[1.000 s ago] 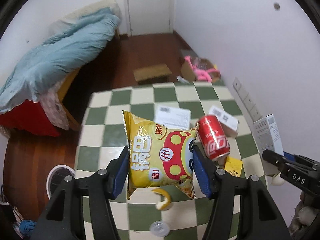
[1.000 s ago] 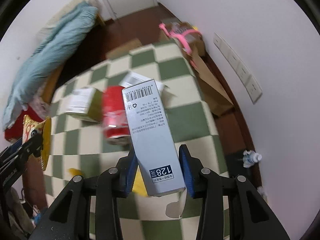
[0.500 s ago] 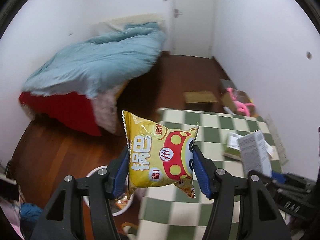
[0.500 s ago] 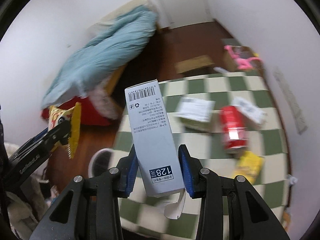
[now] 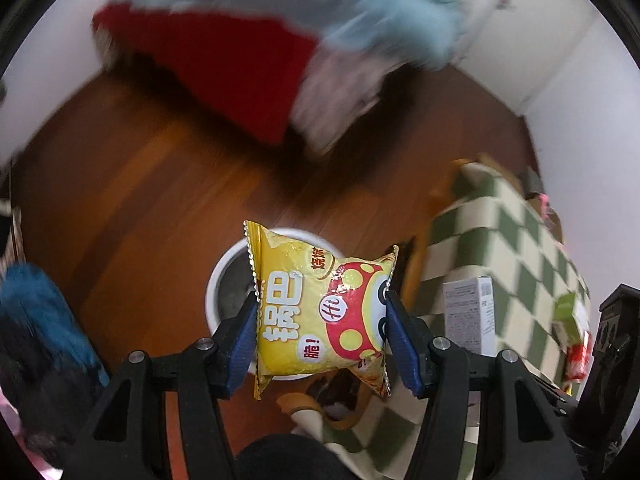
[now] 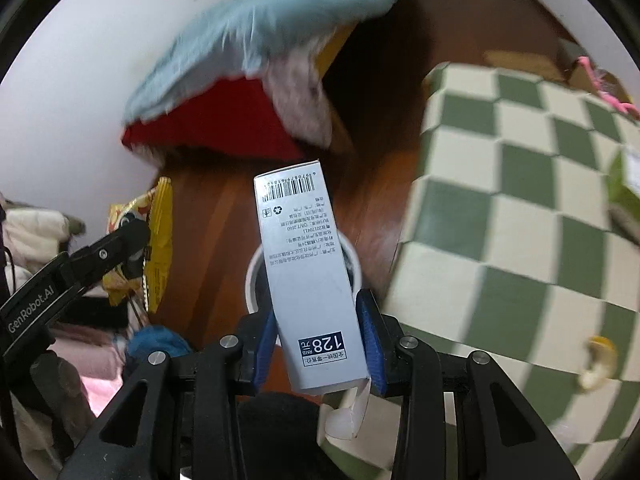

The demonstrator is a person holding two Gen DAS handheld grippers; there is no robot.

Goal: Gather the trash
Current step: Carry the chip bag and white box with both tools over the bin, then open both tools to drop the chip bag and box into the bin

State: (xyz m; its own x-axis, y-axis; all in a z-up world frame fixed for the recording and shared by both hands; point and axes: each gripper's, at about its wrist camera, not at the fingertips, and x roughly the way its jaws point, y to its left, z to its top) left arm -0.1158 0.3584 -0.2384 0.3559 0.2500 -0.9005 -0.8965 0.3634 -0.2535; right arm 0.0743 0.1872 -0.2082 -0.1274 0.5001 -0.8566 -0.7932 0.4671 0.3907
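Note:
My left gripper (image 5: pixel 320 320) is shut on a yellow snack bag (image 5: pixel 316 312) with a red mushroom print, held over a white round bin (image 5: pixel 224 280) on the wooden floor. In the right wrist view my right gripper (image 6: pixel 318 344) is shut on a tall grey carton (image 6: pixel 304 272) with a barcode, its open flap hanging below. That carton hangs over the white bin (image 6: pixel 256 276). The left gripper with the snack bag (image 6: pixel 156 236) shows at the left of that view. The grey carton (image 5: pixel 468 316) also appears at the right of the left wrist view.
A green-and-cream checked table (image 6: pixel 520 208) lies to the right, bearing a green box (image 6: pixel 624 184) and a peel scrap (image 6: pixel 598 360). A bed with red sheet and blue duvet (image 5: pixel 320 8) stands beyond the floor. Clothes and a blue cloth (image 5: pixel 36 312) lie at the left.
Both grippers have swung left off the table, and now hang over the floor bin. The bag and the carton stay gripped. The table has slid to the right of both views.

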